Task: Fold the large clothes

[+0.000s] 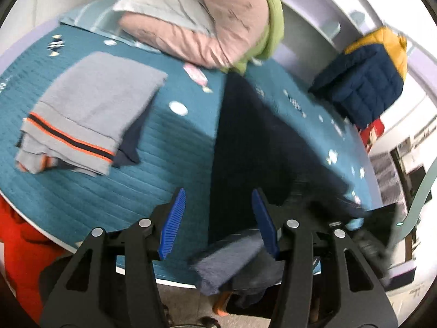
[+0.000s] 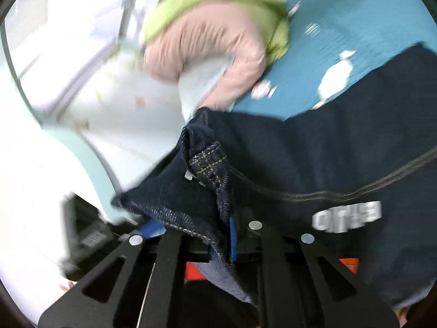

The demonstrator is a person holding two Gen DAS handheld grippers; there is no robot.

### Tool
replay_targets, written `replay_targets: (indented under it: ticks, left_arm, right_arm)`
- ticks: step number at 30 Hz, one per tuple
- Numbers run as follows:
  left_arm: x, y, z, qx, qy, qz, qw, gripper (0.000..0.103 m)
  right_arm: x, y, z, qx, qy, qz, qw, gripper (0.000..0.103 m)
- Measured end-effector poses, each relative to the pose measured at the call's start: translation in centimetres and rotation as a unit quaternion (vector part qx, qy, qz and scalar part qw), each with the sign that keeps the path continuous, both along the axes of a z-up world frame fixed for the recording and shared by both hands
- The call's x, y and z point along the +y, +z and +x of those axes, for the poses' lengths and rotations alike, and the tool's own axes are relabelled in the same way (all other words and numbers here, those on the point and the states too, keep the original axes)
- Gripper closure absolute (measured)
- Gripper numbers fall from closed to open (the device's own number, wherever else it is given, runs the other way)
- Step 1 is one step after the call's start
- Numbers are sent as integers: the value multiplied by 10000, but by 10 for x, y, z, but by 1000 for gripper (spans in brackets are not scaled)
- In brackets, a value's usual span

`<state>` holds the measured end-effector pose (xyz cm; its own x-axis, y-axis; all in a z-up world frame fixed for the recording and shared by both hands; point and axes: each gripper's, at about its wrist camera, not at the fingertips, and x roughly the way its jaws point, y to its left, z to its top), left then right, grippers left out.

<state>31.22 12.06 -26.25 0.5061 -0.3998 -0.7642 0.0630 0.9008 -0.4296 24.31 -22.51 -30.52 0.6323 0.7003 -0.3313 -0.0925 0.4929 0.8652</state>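
Denim jeans (image 2: 314, 158) pinched at the waistband by right fingers (image 2: 232, 235), left fingers (image 1: 174, 224) wide and empty: could slip and bunch on the bed (image 1: 169, 147).

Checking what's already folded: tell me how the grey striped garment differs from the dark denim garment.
The grey striped garment lies folded in a compact rectangle on the teal bedspread, untouched; the dark denim garment is spread long, one end off the bed's edge. The grey one is pale with an orange and navy stripe; the denim is dark navy with pale stitching. The right tongs are shut on the denim's hem; the left tongs are open. Both rest on the bedspread.
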Motion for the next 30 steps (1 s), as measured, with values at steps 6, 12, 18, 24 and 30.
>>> replay_targets:
  ticks: [6, 12, 18, 24, 30]
  left_arm:
    - [-77, -44, 11, 499, -666, 125, 9965, 51]
    - [-120, -65, 5, 624, -962, 38, 9934, 36]
    - [-161, -96, -4, 864, -1465, 565, 9838, 36]
    - [-181, -125, -6, 1061, -1601, 832, 9779, 36]
    - [-205, -128, -7, 1001, -1888, 1195, 9696, 36]
  right_arm:
    - [-89, -13, -48, 278, -1046, -101, 9941, 95]
    - [-151, -79, -73, 1617, -1853, -79, 9693, 85]
    - [-181, -69, -93, 2103, -2164, -542, 9518, 60]
    - [-197, -42, -83, 2038, -2023, -1414, 9474, 23]
    - [-200, -101, -72, 2590, -1661, -792, 9482, 22]
